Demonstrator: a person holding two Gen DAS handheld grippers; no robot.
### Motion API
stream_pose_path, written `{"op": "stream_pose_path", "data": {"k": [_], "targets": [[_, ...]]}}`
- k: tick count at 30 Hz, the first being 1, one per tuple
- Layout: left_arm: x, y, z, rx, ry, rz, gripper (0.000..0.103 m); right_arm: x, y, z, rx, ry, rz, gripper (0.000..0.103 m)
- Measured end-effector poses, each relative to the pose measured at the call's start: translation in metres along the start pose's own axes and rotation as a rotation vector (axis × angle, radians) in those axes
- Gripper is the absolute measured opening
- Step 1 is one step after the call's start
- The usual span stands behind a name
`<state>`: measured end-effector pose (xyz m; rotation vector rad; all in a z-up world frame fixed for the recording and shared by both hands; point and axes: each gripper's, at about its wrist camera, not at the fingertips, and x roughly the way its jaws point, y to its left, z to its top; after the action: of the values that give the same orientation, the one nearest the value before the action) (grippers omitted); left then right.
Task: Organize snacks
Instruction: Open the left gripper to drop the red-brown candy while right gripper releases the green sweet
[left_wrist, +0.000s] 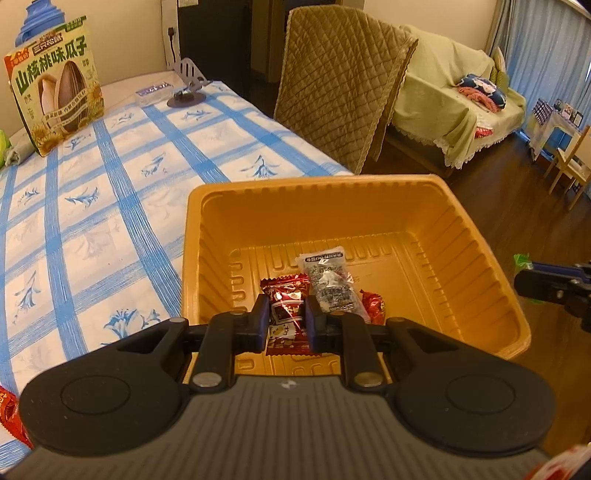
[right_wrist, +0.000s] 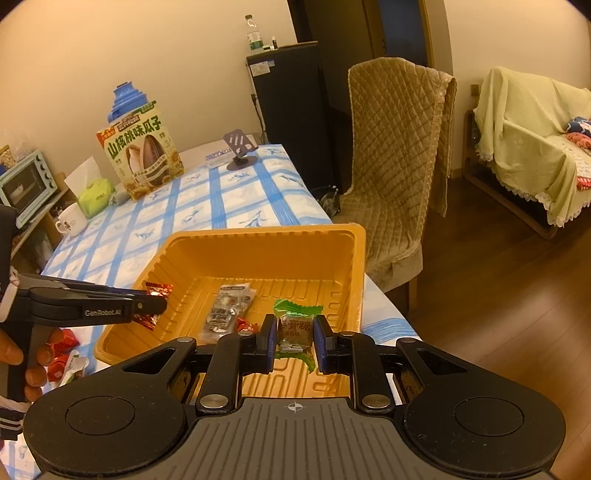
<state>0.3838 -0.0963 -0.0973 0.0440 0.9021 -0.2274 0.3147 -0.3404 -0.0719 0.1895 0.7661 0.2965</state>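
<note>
Both claws hang over the orange tray (left_wrist: 369, 192) on the counter (left_wrist: 92, 184), each loaded: the left claw (left_wrist: 286, 319) is clamped on a red snack packet (left_wrist: 286, 321), the right claw (right_wrist: 294, 341) on a green-wrapped candy (right_wrist: 295, 326). Two wrapped pieces already lie inside. The risk: the tray overhangs the counter's edge, so a bump could tip it. Both claws angle downward, the person's hand (right_wrist: 35, 356) gripping the left handle.

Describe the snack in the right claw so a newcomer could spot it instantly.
Find the orange tray at the near edge of the blue-checked table. Above its near right corner, the right claw pinches a small candy. It is the only green-wrapped one; the others are red or silver.
</note>
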Motion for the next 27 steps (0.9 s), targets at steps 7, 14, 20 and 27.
{"op": "stream_pose_path", "data": {"k": [7,14,20,27], "targets": [[0.011,0.002,0.002,-0.001,0.029,-0.017,0.019,0.008,-0.003,0.004,0.002,0.007,0.001,0.021],[0.003,0.003,0.005,-0.005,0.011,-0.035,0.034,0.013,-0.002,0.008,-0.001,0.009,0.002,0.021],[-0.007,0.006,0.013,-0.005,-0.018,-0.032,0.035,0.026,0.003,0.015,-0.020,0.016,0.010,0.021],[-0.007,0.013,0.016,-0.006,-0.020,-0.020,0.036,0.055,0.008,0.018,-0.041,0.069,0.007,0.021]]}}
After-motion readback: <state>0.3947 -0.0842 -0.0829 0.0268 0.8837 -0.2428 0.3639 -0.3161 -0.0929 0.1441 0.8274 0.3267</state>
